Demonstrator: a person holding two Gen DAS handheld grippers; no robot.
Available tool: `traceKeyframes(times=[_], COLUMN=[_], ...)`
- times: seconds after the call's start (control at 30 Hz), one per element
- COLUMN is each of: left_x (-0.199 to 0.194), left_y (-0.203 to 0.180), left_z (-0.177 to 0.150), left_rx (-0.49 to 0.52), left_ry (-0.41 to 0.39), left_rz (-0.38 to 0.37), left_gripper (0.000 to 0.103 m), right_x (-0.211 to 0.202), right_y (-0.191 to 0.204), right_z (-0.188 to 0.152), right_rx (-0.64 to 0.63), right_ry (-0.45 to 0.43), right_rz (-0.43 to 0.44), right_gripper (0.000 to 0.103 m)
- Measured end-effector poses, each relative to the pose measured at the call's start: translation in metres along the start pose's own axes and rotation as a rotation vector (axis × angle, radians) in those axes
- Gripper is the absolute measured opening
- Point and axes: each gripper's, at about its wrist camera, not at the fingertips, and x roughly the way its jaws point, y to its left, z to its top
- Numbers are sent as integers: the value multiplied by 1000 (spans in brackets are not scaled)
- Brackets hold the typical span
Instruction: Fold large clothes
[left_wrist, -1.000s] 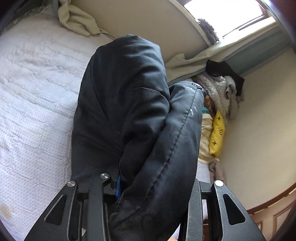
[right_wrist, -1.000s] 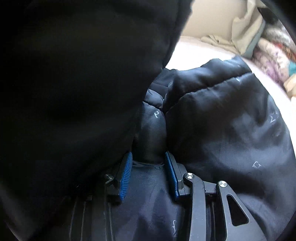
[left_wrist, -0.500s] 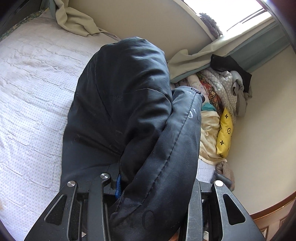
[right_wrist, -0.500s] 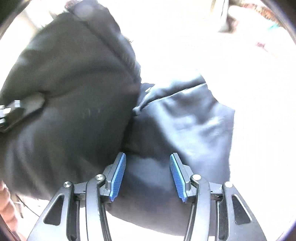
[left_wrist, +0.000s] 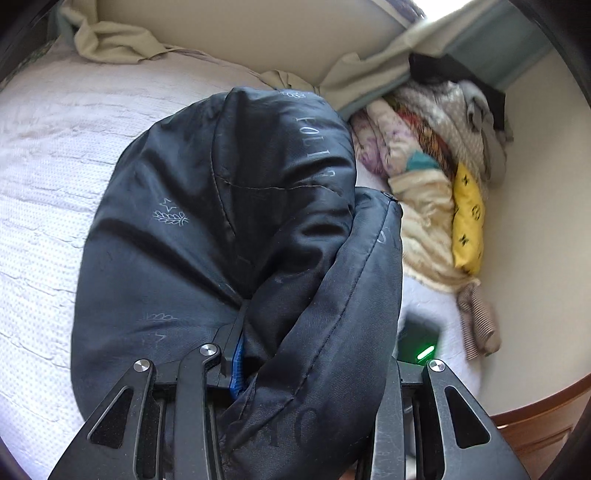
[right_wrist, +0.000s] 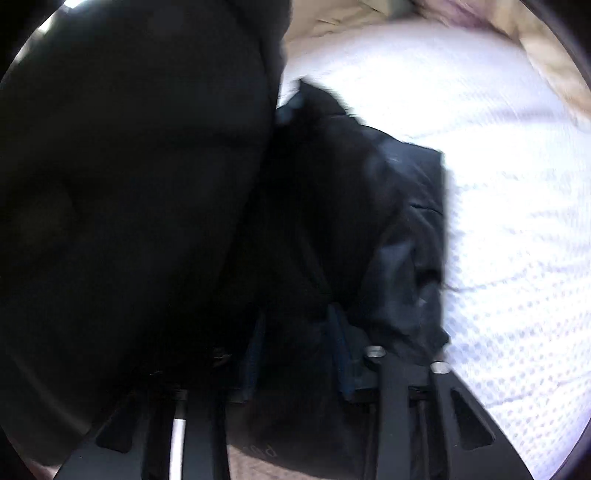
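Over the white quilted bed (left_wrist: 48, 206), both jaws pinch the black jacket (left_wrist: 221, 229); right's just closed

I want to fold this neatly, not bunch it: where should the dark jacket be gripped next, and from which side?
Probably the jacket's stitched flat edge, which is thinner than the puffy bulk. Come in from the open bed side, jaws across the seam. The left gripper holds a thick bunch; the right gripper's jaws have just been closing on fabric.
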Motion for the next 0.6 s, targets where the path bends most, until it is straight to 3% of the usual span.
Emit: traceKeyframes(times=[0.07, 0.17, 0.23, 0.3, 0.33, 0.4, 0.6], left_x=[7, 18, 23, 27, 28, 28, 27], left_y=[-8, -23, -30, -36, -38, -42, -53], left_z=[-8, -19, -25, -33, -37, -43, -52], left_rx=[37, 100, 127, 165, 182, 210, 283], left_ry=[-2, -9, -20, -36, -43, -54, -59], left_rz=[24, 65, 81, 100, 106, 115, 130], left_gripper=[41, 42, 44, 46, 46, 48, 52], right_x=[-15, -44, -74, -92, -101, -104, -74], right_y=[-23, -44, -60, -73, -79, -80, -51], right_z=[7, 11, 13, 13, 16, 22, 46], right_rx=[144, 250, 307, 373, 401, 392, 276], right_ry=[11, -25, -108, -171, -197, -199, -108], right_rz=[89, 125, 148, 228, 313, 367, 345], right_gripper=[19, 20, 35, 61, 64, 73, 74])
